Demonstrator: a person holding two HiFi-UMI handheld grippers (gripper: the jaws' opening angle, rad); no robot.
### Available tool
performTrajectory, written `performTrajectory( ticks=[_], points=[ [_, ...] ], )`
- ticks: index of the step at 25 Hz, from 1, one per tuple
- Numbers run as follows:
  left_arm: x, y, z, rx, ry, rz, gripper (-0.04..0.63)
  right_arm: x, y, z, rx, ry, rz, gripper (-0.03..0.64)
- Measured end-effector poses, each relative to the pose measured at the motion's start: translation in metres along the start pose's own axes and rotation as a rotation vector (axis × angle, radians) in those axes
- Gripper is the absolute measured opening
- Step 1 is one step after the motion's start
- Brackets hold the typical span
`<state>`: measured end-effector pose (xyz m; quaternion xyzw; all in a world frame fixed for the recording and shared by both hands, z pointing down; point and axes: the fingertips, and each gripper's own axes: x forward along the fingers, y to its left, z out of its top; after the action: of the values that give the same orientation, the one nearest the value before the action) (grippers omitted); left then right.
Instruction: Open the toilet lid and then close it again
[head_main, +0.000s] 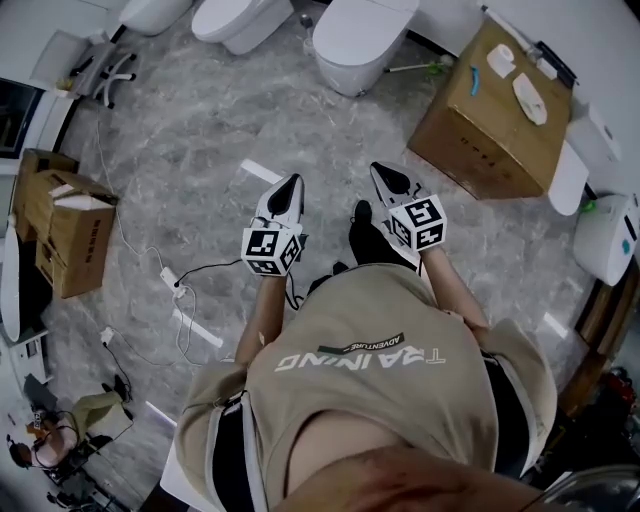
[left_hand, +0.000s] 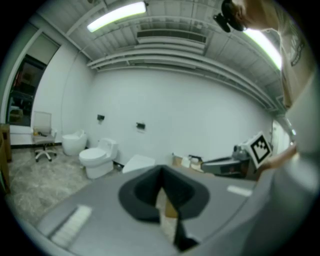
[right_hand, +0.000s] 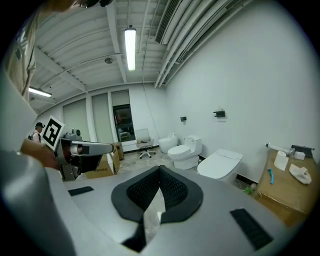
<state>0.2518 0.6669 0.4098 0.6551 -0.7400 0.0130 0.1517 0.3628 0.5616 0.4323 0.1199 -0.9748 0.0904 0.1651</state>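
left gripper (head_main: 291, 184) and right gripper (head_main: 381, 173) fingers (right_hand: 175, 192) pressed closed, empty; toilet (head_main: 360, 38) well ahead.

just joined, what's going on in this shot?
A person stands holding the left gripper and the right gripper out in front, both with jaws together and nothing between them. The nearest toilet is ahead with its lid down, well apart from both grippers. Opening the lid has not yet begun.
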Motion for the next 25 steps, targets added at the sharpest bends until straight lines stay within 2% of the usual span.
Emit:
performTrajectory(
  ticks=[8,14,20,25],
  points=[
    [0.076,0.037,0.04,0.067,0.046,0.041,0.003,0.074,-0.067,0.037,-0.016,-0.024,0.038,0.011],
    [0.15,0.051,0.053,0.025,0.042,0.025,0.003,0.128,-0.138,0.05,0.023,-0.02,0.013,0.011],
    [0.177,0.084,0.059,0.006,0.071,0.046,0.003,0.176,-0.151,0.065,0.008,0.011,0.055,0.011],
    [0.195,0.137,0.063,-0.017,0.078,0.027,0.003,0.225,-0.148,0.075,0.068,0.031,0.053,0.011]
  ],
)
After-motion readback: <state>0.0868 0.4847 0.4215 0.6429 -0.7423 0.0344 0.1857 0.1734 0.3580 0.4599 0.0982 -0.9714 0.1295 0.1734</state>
